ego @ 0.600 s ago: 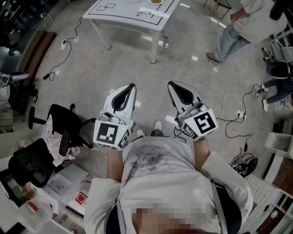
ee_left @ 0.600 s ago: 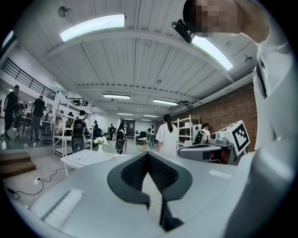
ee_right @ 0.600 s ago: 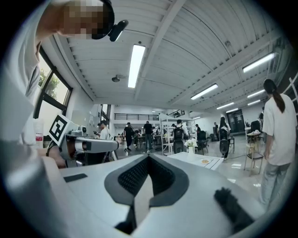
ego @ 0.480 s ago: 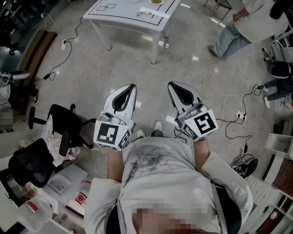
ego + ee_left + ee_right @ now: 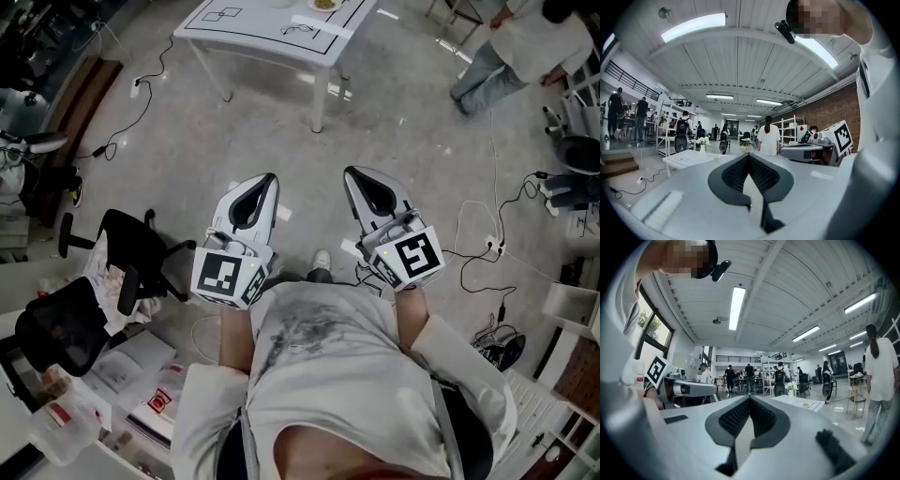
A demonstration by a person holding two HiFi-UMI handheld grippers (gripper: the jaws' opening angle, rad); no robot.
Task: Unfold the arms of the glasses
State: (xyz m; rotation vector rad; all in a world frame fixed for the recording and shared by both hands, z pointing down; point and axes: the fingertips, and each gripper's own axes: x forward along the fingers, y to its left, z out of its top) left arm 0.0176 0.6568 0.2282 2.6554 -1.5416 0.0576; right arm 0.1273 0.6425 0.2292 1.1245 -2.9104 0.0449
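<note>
Nothing done yet: my pale-grey left gripper (image 5: 270, 178) and right gripper (image 5: 349, 174) were closed tight, empty, well apart from the thin-rimmed glasses (image 5: 298, 27) on the white table (image 5: 253, 42).

The head camera looks steeply down past the person's chest (image 5: 328, 356) onto the floor (image 5: 281, 122). The left tongs (image 5: 272, 178) and right tongs (image 5: 349, 173) sit close below it, and the white desk (image 5: 246, 30) is far off at the picture's top edge. Each tongs camera rides just behind its own jaws and faces level over the floor. Both catch that desk in the middle distance, and each catches the neighbouring tongs.
</note>
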